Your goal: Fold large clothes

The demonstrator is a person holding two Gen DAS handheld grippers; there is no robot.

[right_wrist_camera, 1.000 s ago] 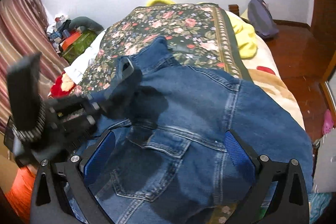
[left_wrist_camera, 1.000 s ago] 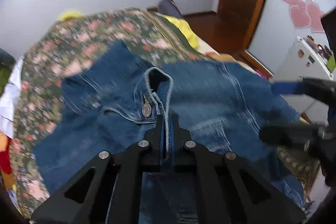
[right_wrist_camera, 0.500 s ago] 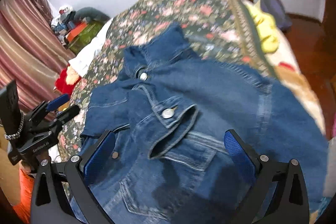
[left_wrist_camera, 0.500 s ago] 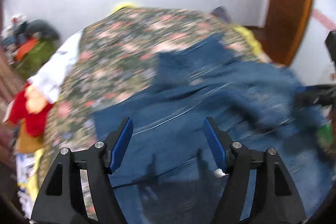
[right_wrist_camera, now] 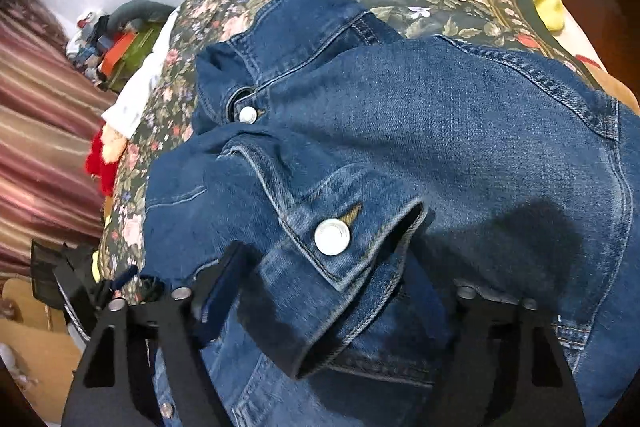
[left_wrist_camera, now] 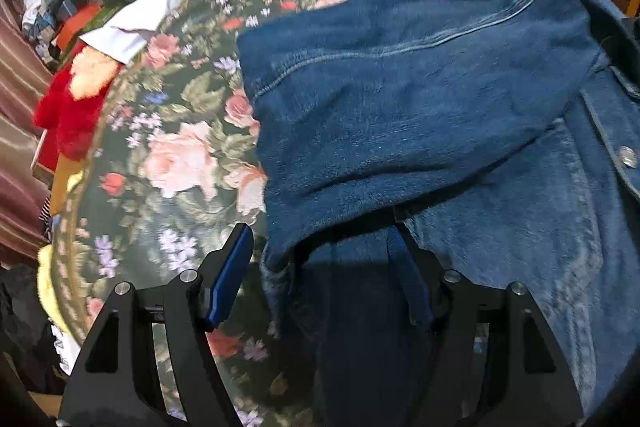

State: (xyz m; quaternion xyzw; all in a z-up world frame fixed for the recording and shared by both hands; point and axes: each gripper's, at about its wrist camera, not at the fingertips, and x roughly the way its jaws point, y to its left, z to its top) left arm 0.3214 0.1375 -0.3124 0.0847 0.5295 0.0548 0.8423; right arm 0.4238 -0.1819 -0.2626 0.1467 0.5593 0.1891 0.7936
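The denim jacket [right_wrist_camera: 400, 155] lies spread on the flowered bedspread [left_wrist_camera: 172, 155]. The left gripper [left_wrist_camera: 320, 279] stands open over the jacket's near edge. The right gripper [right_wrist_camera: 332, 303] is closing, the buttoned cuff [right_wrist_camera: 332, 267] between its fingers, not yet pinched.

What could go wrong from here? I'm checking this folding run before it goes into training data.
1. The right gripper is closing over bunched denim near the sleeve cuff; it may pinch several layers, or the metal button, and drag the fold askew.
2. The left gripper is open at the denim jacket's edge, one finger over the floral bedspread; it might catch that too.
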